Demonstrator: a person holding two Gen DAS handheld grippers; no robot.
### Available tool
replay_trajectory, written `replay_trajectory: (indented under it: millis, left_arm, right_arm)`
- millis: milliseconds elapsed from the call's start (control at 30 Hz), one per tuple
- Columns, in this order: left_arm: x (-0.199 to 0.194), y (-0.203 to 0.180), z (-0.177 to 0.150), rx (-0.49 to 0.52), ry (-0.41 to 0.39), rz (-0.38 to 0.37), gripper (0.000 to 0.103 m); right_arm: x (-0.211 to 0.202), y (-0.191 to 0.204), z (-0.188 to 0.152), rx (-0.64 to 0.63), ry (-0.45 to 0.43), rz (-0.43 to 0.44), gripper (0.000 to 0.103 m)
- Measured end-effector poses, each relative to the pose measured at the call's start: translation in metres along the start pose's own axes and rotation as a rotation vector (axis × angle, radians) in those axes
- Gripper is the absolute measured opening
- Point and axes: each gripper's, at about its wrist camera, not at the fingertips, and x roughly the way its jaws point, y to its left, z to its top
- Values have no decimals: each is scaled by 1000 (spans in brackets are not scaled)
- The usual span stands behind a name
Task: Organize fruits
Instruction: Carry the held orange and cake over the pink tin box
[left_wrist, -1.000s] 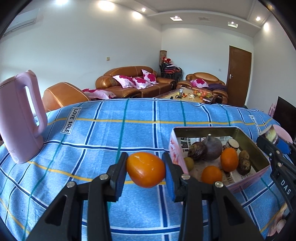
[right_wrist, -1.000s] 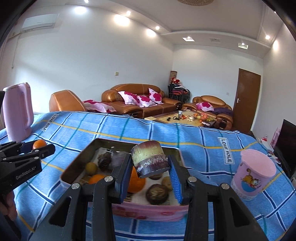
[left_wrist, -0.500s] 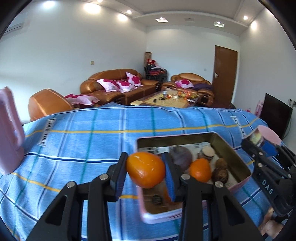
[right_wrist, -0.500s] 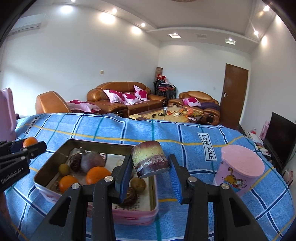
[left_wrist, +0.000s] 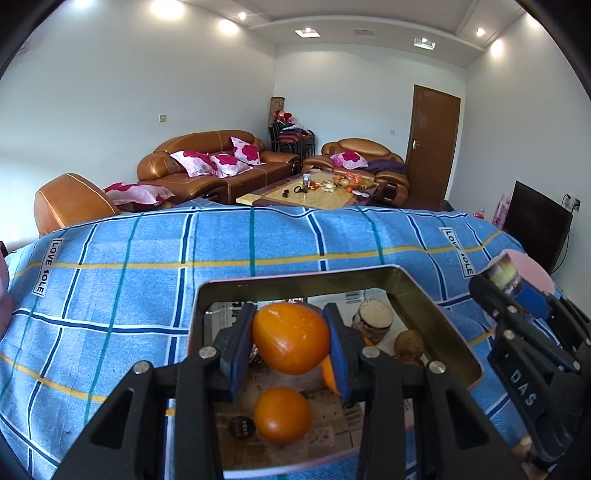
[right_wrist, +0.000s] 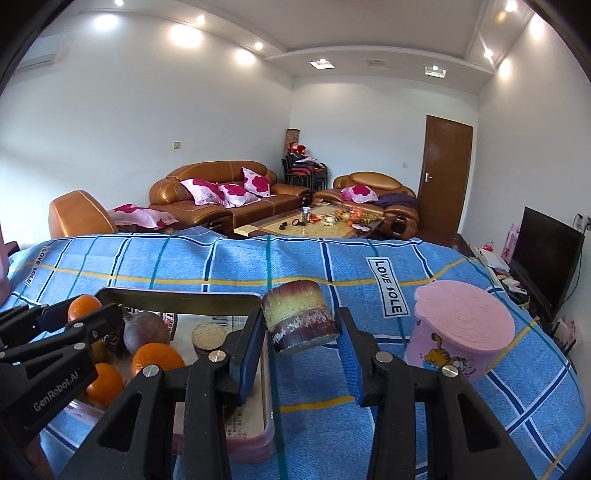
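My left gripper (left_wrist: 290, 345) is shut on an orange (left_wrist: 291, 339) and hangs over the pink-walled metal tin (left_wrist: 436, 314). Another orange (left_wrist: 282, 414), a cut cylindrical piece (left_wrist: 373, 320) and a brown round fruit (left_wrist: 408, 342) lie in the tin. My right gripper (right_wrist: 301, 334) is shut on a purple-and-yellow cylindrical fruit piece (right_wrist: 301, 321), held just right of the tin (right_wrist: 177, 297). In the right wrist view the left gripper (right_wrist: 79, 314) shows at far left with its orange (right_wrist: 84, 306), above a purple fruit (right_wrist: 146, 330) and oranges (right_wrist: 157, 356).
A blue checked cloth (left_wrist: 147, 295) covers the table. A pink lidded cup (right_wrist: 461, 332) with a cartoon cat stands right of the tin. A pink jug edge (left_wrist: 3, 295) shows at far left. Sofas (right_wrist: 229, 192) and a coffee table (right_wrist: 314, 225) lie beyond the far edge.
My left gripper has carried the orange rightward from over the cloth to over the tin. My right gripper with the fruit piece has shifted right, from over the tin to beside it.
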Motion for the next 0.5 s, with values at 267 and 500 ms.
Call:
replay_trajectory:
  millis: [267, 500]
  left_arm:
    - [1, 8, 1, -30, 7, -15, 39]
    - [0, 13, 6, -24, -10, -23, 39]
  right_arm:
    - [-4, 7, -1, -18, -13, -17, 41]
    - [1, 12, 1, -6, 39, 1, 41]
